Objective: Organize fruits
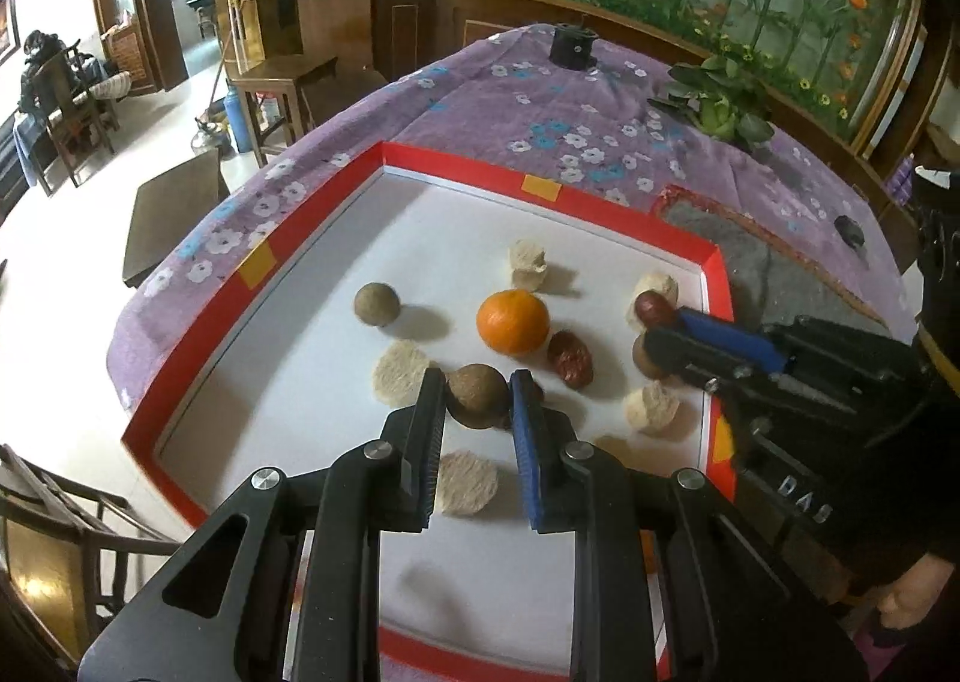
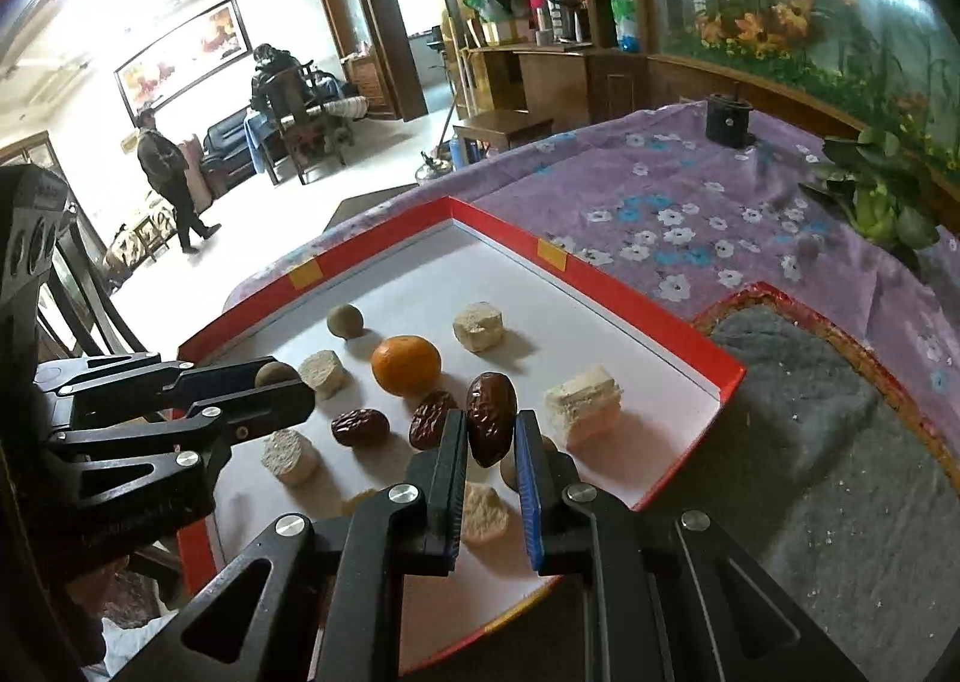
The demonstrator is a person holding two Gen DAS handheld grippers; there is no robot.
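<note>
A white tray with a red rim point(image 1: 312, 238) point(image 2: 648, 316) holds an orange point(image 1: 513, 321) point(image 2: 406, 365), brown round fruits, red dates and several pale cake pieces. My left gripper point(image 1: 477, 391) is shut on a brown round fruit point(image 1: 477, 397), just above the tray floor; it shows at the left of the right wrist view point(image 2: 282, 385). My right gripper point(image 2: 491, 430) is shut on a dark red date point(image 2: 491, 418), held above the tray near its right edge; it also shows in the left wrist view point(image 1: 660, 322). Two more dates point(image 2: 360, 428) point(image 2: 431, 419) lie on the tray.
A second brown fruit point(image 1: 376, 304) lies at the tray's far left. A grey mat with a woven edge point(image 2: 840, 430) lies right of the tray on the purple flowered cloth point(image 1: 540, 112). A potted plant point(image 1: 720, 100) and a black cylinder point(image 1: 573, 46) stand at the back.
</note>
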